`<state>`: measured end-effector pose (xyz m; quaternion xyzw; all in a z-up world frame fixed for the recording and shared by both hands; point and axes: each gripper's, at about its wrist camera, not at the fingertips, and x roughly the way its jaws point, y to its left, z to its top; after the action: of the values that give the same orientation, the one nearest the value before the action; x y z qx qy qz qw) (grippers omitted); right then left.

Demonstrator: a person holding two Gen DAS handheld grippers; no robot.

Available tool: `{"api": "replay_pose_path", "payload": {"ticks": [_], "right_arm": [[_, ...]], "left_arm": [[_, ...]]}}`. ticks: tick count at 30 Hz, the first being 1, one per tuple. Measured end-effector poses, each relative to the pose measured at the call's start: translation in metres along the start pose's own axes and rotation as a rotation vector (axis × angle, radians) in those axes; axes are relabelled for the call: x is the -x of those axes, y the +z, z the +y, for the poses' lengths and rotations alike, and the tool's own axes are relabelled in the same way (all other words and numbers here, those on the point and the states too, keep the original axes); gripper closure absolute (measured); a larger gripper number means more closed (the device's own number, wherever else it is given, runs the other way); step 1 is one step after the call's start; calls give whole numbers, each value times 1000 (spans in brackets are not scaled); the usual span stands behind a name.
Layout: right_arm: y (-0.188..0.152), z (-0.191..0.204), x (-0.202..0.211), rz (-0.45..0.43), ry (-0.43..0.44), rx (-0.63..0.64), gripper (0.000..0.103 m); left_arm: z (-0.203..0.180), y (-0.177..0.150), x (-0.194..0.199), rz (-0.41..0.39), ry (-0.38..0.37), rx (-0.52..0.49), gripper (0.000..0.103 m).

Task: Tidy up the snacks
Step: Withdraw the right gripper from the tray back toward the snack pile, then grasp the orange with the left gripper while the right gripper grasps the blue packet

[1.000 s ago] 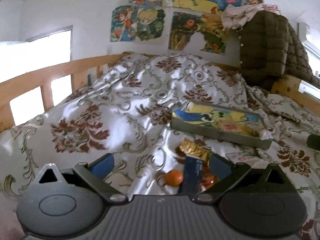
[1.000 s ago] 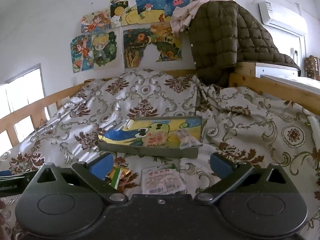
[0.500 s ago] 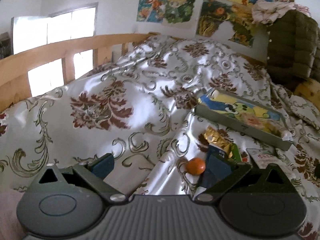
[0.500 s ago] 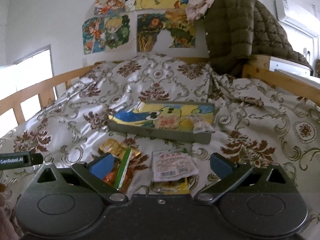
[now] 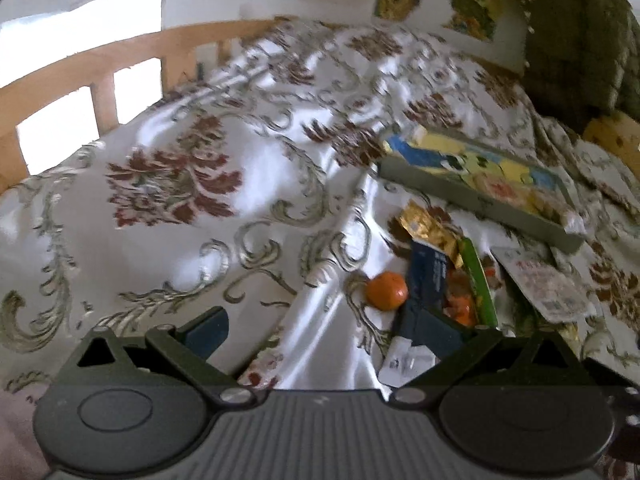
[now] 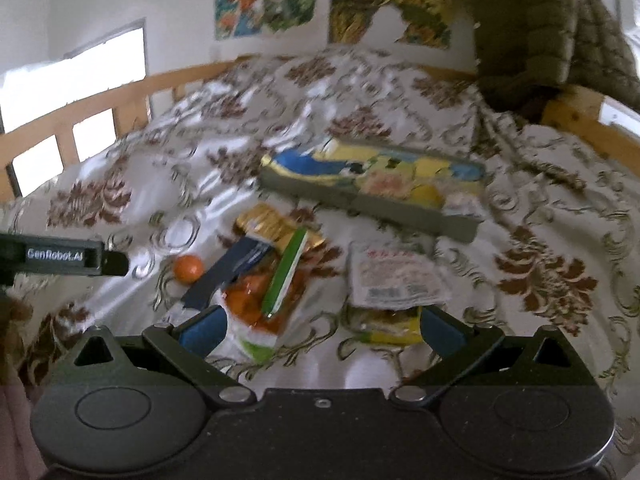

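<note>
A pile of snacks lies on the bedspread: a small orange (image 5: 387, 291), a dark blue packet (image 5: 430, 272), a gold packet (image 5: 426, 227), a green-edged bag of orange pieces (image 6: 266, 300), and a white labelled packet (image 6: 394, 276) on top of a yellow one (image 6: 394, 327). Behind them sits a shallow grey tray (image 6: 360, 200) with a cartoon picture and some wrapped snacks inside. My left gripper (image 5: 320, 328) is open, just left of the pile. My right gripper (image 6: 320, 328) is open, its fingers flanking the bag and the white packet from just in front.
The patterned satin bedspread (image 5: 180, 184) is rumpled and slopes up to a wooden rail (image 5: 104, 84) on the left. A dark quilted jacket (image 6: 552, 28) hangs over the rail at the back right. The left gripper's finger (image 6: 68, 258) juts in from the left edge.
Both grippers have moved down and closer to the snack pile, which is now larger in both views. Both stay open and hold nothing.
</note>
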<state>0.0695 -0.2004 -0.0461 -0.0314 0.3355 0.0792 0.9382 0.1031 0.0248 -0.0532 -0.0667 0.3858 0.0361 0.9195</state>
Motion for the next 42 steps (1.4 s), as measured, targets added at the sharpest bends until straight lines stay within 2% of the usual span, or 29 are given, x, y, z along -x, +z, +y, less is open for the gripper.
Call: {"api": "replay_pose_path", "payload": {"ticks": [3, 6, 8, 11, 15, 18, 21, 26, 29, 32, 35, 38, 42], "right_arm": [[1, 5, -13, 27, 22, 39, 1], [1, 12, -21, 29, 52, 89, 1], [2, 13, -23, 25, 100, 105, 1], [4, 18, -28, 17, 185, 142, 1], [6, 29, -38, -15, 220, 263, 1], [8, 36, -48, -16, 244, 300, 1], [9, 40, -58, -1, 257, 316, 1], [12, 46, -69, 8, 291, 323, 4], [13, 51, -71, -25, 304, 340, 6], [14, 53, -74, -32, 325, 334, 8], [15, 55, -79, -19, 333, 330, 11], [15, 58, -82, 2, 343, 332, 13], [13, 59, -85, 35, 351, 332, 14]], "left_arm": [[-4, 9, -9, 25, -43, -57, 0], [-10, 20, -15, 4, -88, -176, 0], [-14, 26, -19, -6, -118, -249, 0], [-14, 37, -35, 21, -211, -320, 0], [-6, 48, -63, 109, -308, -256, 0], [-4, 51, -76, 156, -386, -244, 0], [-5, 51, -82, 179, -415, -271, 0], [-11, 49, -81, 162, -455, -361, 0], [-16, 48, -79, 175, -544, -407, 0], [-18, 47, -81, 180, -546, -430, 1], [-12, 50, -91, 205, -537, -385, 2], [-5, 53, -103, 259, -543, -313, 8], [1, 53, -114, 289, -526, -282, 20]]}}
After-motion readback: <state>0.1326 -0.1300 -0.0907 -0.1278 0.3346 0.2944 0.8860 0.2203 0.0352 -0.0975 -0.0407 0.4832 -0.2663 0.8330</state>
